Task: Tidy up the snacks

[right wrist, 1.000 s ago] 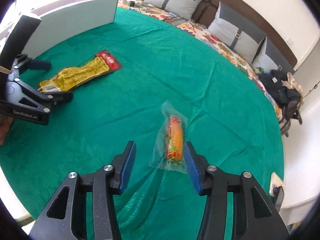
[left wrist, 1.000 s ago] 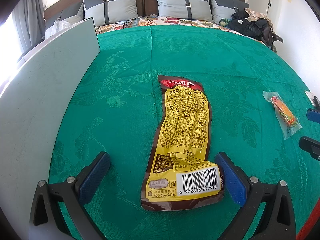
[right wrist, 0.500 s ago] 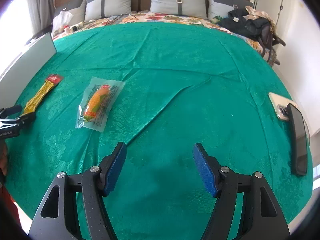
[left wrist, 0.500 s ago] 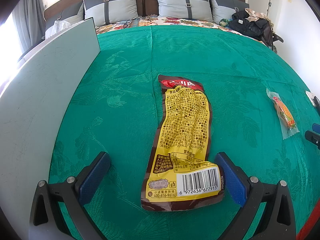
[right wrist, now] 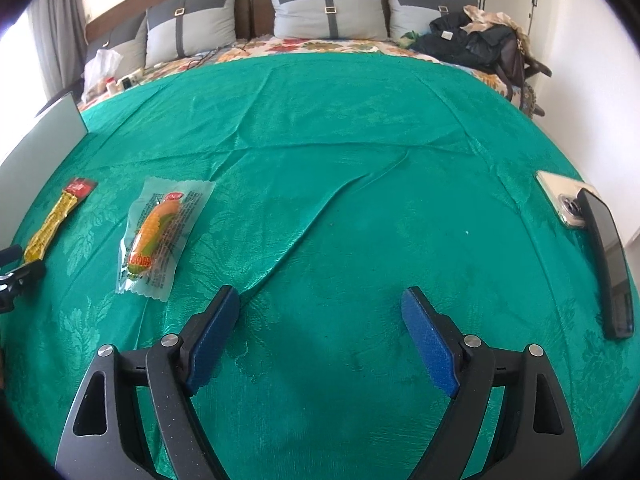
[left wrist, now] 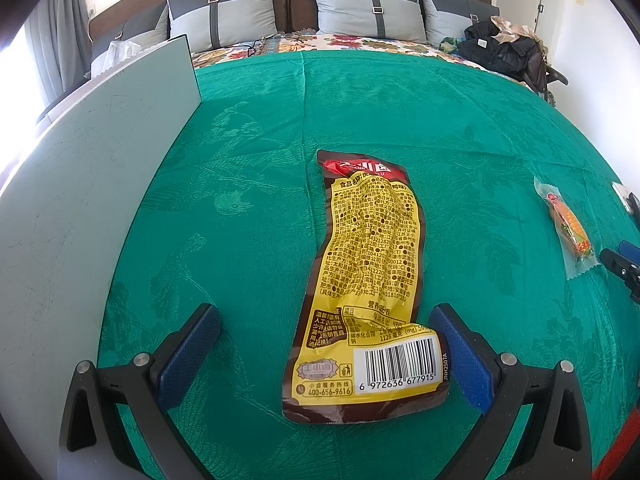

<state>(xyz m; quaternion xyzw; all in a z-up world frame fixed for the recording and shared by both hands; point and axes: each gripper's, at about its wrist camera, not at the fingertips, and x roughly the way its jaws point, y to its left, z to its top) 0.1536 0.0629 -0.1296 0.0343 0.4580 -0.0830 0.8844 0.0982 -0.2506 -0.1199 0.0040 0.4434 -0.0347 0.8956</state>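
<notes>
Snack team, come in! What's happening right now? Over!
Left tool open, straddling yellow snack pack. Right tool opening, nothing in it. Corn snack lying flat. Nothing blocking. Over.

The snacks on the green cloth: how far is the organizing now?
Looks done: yellow packet and corn snack lie side by side, apart, on the green cloth. In hand: nothing. Left claw stands open around the packet's barcode end; right claw is opening over bare cloth. Left: I cannot tell; no container shows.
</notes>
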